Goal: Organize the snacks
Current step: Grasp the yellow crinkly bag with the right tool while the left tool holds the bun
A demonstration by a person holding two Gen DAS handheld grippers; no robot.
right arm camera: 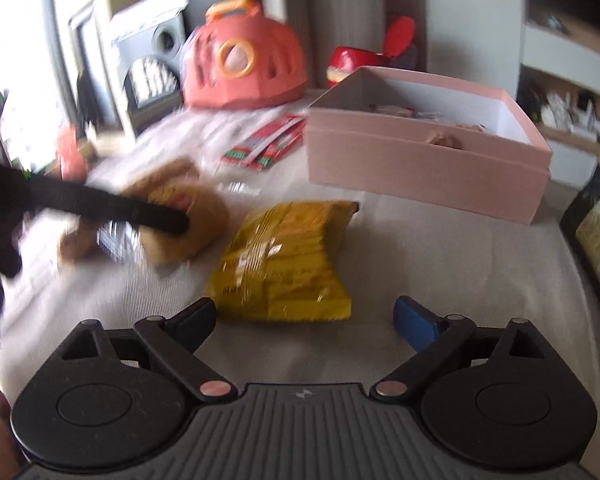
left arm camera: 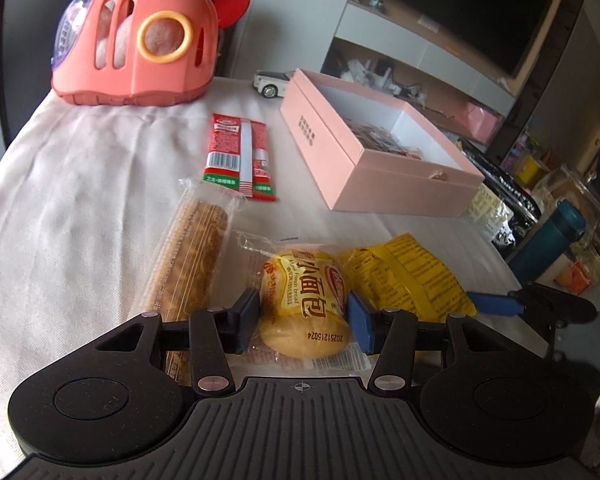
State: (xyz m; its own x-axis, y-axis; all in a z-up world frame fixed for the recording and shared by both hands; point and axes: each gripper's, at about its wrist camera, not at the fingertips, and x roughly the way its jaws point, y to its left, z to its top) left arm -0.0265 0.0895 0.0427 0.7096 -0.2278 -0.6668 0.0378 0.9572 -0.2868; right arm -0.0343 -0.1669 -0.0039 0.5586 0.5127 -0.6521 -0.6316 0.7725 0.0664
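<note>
Your left gripper [left arm camera: 303, 316] jaws pinch the bread bun [left arm camera: 303, 304], long axis toward 12 o'clock; your right gripper [right arm camera: 304, 316] jaws spread wide, empty, yellow packet [right arm camera: 284, 264] at 12 o'clock on tabletop [right arm camera: 440, 248]

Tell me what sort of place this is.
Probably a living room at home, not a lab: a cloth-covered table with a coral toy carrier and toy car, and a shelf unit holding a dark screen behind the pink box.
</note>
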